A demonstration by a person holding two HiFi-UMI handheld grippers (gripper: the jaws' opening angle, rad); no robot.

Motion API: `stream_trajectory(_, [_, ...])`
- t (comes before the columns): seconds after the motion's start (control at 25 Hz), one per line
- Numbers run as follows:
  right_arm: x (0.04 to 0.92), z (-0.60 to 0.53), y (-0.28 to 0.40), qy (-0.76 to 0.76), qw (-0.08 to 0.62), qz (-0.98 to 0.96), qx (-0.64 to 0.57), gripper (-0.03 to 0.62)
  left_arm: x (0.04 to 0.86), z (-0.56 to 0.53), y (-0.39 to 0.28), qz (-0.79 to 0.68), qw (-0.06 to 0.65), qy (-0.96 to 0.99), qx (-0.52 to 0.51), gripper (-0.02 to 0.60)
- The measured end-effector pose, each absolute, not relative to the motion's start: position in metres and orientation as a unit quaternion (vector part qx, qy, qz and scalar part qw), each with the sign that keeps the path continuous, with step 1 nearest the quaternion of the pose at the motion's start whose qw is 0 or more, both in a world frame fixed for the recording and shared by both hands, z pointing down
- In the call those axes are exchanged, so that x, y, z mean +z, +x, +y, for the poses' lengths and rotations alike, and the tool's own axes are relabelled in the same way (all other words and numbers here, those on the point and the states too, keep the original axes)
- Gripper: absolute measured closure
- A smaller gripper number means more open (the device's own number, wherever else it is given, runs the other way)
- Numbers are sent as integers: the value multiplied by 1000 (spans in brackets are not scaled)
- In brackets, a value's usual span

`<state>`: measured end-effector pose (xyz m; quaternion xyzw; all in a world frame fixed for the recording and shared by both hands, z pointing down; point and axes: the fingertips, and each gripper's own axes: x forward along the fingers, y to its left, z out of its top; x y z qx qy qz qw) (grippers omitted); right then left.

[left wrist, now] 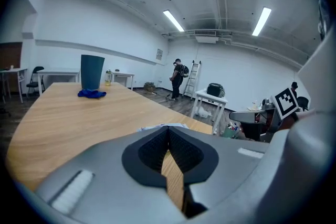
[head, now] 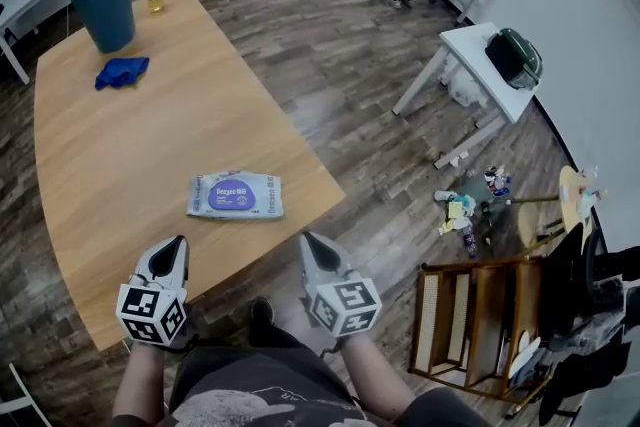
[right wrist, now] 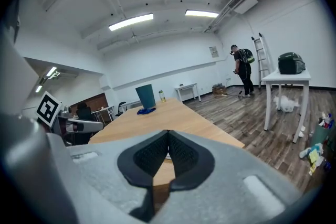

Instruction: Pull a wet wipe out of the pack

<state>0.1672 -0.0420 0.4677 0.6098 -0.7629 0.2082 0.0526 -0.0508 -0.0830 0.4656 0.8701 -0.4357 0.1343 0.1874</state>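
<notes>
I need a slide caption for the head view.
Left gripper and right gripper, both shut, facing the wet wipe pack on the table.

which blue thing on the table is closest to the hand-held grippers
The wet wipe pack, lying flat just ahead of the left hand-held gripper and right hand-held gripper; the blue cloth and teal bin sit much farther away.

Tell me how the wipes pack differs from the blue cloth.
The wet wipe pack is a flat, pale rectangle with a purple label; the blue cloth is a crumpled heap. The pack lies at the near end; the cloth far off beside the teal bin. Both rest on the wooden table.
</notes>
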Motion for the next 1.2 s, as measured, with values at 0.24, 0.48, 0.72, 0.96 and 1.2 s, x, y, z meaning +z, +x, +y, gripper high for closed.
stream_trajectory(0.24, [474,-57,169,587,70,-779,208,602,468,-93,-45,-451,180,862,146,563])
stream_trajectory(0.48, [476,-74,153,564,87,-796,202,602,480,-97,-34,-427,167,872,172,563])
stream_trajectory(0.72, [475,-92,143,568,96,-793,198,602,507,-120,-25,-395,208,876,180,563])
stream_trajectory(0.96, [479,-114,131,570,114,-787,205,602,544,-144,-14,-362,222,877,224,563])
stream_trajectory(1.2, [481,-139,108,568,118,-785,217,602,568,-161,-11,-344,245,874,241,563])
